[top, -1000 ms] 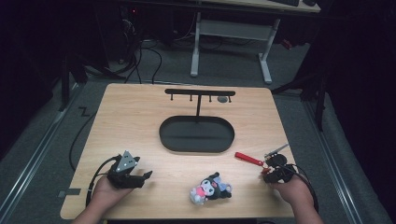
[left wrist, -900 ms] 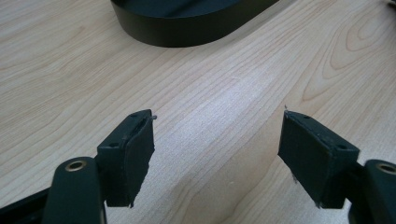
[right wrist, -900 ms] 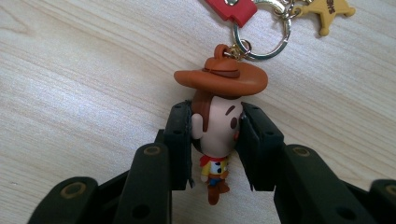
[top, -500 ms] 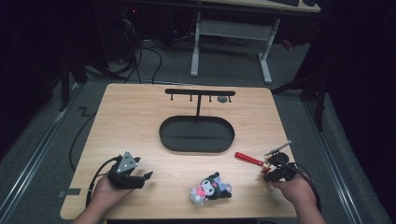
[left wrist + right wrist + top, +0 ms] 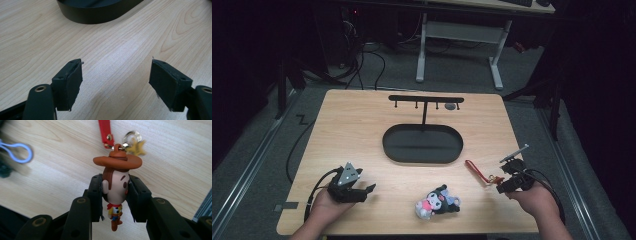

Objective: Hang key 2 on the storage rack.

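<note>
A small cowboy figure keychain (image 5: 116,187) with a brown hat hangs off a ring, a gold star (image 5: 137,147) and a red strap (image 5: 104,130). My right gripper (image 5: 115,183) is shut on the figure's head, a little above the wood. In the high view this gripper (image 5: 506,184) is near the table's right front edge, and the red strap (image 5: 474,169) trails from it toward the tray. My left gripper (image 5: 366,190) rests at the front left, jaws open, with only bare wood between them (image 5: 116,72).
A black oval tray (image 5: 422,145) sits mid-table, with a black hook rack (image 5: 426,99) standing behind it. A black, white and pink plush toy (image 5: 437,202) lies near the front edge between my hands. A blurred blue loop (image 5: 17,151) lies left of the held figure.
My right gripper has risen with the cowboy keychain in it, drawing the strap's near end up. The left gripper has stayed still.
</note>
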A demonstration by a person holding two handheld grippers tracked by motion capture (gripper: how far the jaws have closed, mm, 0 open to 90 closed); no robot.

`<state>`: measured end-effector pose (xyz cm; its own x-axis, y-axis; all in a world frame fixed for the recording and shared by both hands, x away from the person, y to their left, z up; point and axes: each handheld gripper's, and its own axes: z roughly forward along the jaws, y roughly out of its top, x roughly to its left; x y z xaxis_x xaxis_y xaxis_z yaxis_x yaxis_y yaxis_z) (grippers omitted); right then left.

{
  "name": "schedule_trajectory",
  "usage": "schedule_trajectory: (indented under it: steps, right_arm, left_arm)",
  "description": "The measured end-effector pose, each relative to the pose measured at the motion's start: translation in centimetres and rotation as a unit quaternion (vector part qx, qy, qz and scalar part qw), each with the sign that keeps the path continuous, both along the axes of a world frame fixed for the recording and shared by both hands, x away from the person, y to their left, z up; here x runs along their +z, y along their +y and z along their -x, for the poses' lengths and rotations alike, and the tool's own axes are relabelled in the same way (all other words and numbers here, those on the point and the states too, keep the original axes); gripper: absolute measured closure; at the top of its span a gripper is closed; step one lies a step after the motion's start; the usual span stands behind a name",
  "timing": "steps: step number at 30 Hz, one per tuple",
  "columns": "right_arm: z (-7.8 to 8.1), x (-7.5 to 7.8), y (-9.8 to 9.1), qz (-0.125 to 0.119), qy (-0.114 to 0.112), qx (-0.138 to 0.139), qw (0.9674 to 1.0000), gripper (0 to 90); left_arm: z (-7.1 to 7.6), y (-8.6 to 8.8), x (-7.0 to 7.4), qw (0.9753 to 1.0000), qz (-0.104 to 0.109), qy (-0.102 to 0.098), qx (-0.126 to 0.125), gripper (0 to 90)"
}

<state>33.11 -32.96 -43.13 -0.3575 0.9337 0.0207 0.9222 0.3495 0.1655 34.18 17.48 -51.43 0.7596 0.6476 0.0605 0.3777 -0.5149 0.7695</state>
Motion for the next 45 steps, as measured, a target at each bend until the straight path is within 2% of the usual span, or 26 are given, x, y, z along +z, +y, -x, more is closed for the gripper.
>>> schedule_trajectory:
  steps: [2, 3, 8, 9, 11, 12, 13, 15, 16, 18, 19, 22, 28, 37, 45]
  right_arm:
    - [0.1, 1.2, 0.4, 0.003, -0.004, 0.003, 1.0, 67.0]
    - [0.1, 1.2, 0.4, 0.003, -0.004, 0.003, 1.0, 67.0]
    - [0.1, 3.3, 1.2, -0.002, -0.004, 0.009, 1.0, 67.0]
    - [0.1, 3.3, 1.2, -0.002, -0.004, 0.009, 1.0, 67.0]
    - [0.0, 4.5, 1.7, -0.001, -0.005, 0.014, 0.9999, 66.9]
    - [0.0, 4.5, 1.7, -0.001, -0.005, 0.014, 0.9999, 66.9]
    - [-0.2, 5.3, 2.1, 0.0, -0.01, 0.015, 0.9998, 66.9]
    - [-0.2, 5.6, 2.2, 0.001, -0.011, 0.015, 0.9998, 67.0]
    - [-0.4, 6.3, 2.6, 0.005, -0.015, 0.013, 0.9998, 66.9]
    - [-0.5, 6.6, 2.7, 0.002, -0.016, 0.014, 0.9998, 66.9]
    - [-0.7, 7.3, 3.0, 0.007, -0.019, 0.016, 0.9997, 66.9]
    - [-1.1, 8.2, 3.5, 0.002, -0.025, 0.022, 0.9994, 66.9]
    - [-1.8, 9.4, 4.7, 0.003, -0.037, 0.035, 0.9987, 66.9]
    - [-2.6, 10.0, 5.9, 0.0, -0.047, 0.043, 0.998, 66.9]
    - [-4.3, 10.9, 7.5, 0.002, -0.06, 0.057, 0.9966, 66.9]
  left_arm:
    - [0.0, -0.1, 0.0, 1.0, -0.001, -0.002, 0.001, 27.0]
    - [0.0, -0.1, 0.0, 1.0, -0.001, -0.002, 0.001, 27.0]
    - [0.0, -0.3, -0.1, 1.0, -0.004, -0.004, -0.003, 27.0]
    - [0.0, -0.3, -0.1, 1.0, -0.004, -0.004, -0.003, 27.0]
    - [-0.1, -0.3, -0.1, 1.0, -0.003, -0.004, -0.002, 27.0]
    - [-0.1, -0.3, -0.1, 1.0, -0.003, -0.004, -0.002, 27.0]
    - [-0.1, -0.3, -0.1, 1.0, -0.003, -0.004, -0.002, 27.0]
    - [-0.1, -0.3, -0.1, 1.0, -0.003, -0.004, -0.003, 27.0]
    - [-0.1, -0.3, -0.1, 1.0, -0.004, -0.004, -0.004, 27.0]
    - [-0.1, -0.3, -0.1, 1.0, -0.004, -0.004, -0.004, 27.0]
    - [-0.1, -0.3, -0.1, 1.0, -0.003, -0.005, -0.003, 27.0]
    - [0.0, -0.3, -0.1, 1.0, -0.004, -0.004, -0.003, 27.1]
    - [0.0, -0.2, -0.1, 1.0, -0.001, -0.004, -0.003, 27.1]
    - [0.0, -0.2, -0.1, 1.0, -0.001, -0.003, -0.005, 27.2]
    - [0.2, -0.2, -0.1, 1.0, 0.0, -0.002, -0.004, 27.4]
